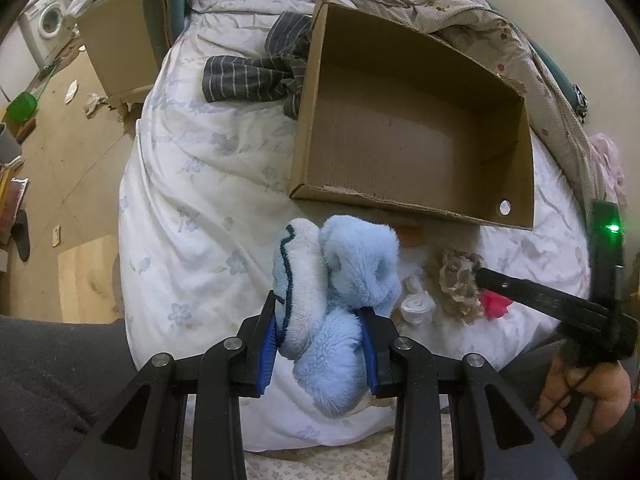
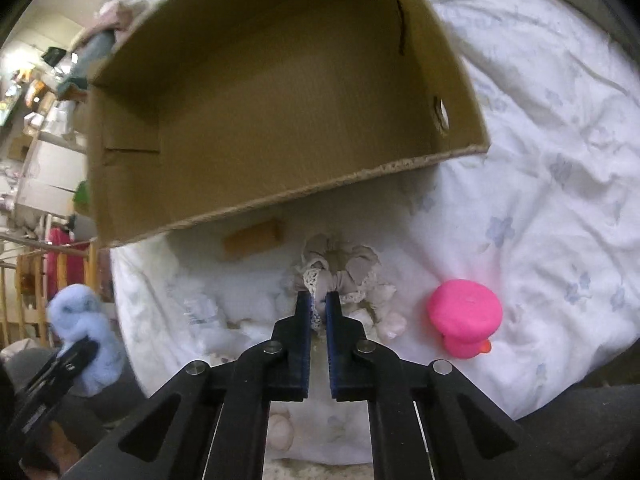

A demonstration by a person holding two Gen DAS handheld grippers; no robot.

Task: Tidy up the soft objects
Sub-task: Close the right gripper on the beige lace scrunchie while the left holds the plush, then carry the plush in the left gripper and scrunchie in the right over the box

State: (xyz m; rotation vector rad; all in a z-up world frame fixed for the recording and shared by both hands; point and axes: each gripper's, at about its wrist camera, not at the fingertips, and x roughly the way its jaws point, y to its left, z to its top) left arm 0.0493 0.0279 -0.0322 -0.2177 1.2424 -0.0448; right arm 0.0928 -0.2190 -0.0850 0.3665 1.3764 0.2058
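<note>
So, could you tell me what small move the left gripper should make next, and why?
Probably carry it forward over the cardboard box: the left gripper is shut on the blue plush toy, and the box just ahead looks empty.

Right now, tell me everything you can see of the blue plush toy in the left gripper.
The blue plush toy is fluffy pale blue with a white panel edged in dark stitching. It looks soft and squashed, clamped between the left gripper pads, its rounded lobes bulging above them. It is held above the white floral bedding, just short of the empty cardboard box.
</note>
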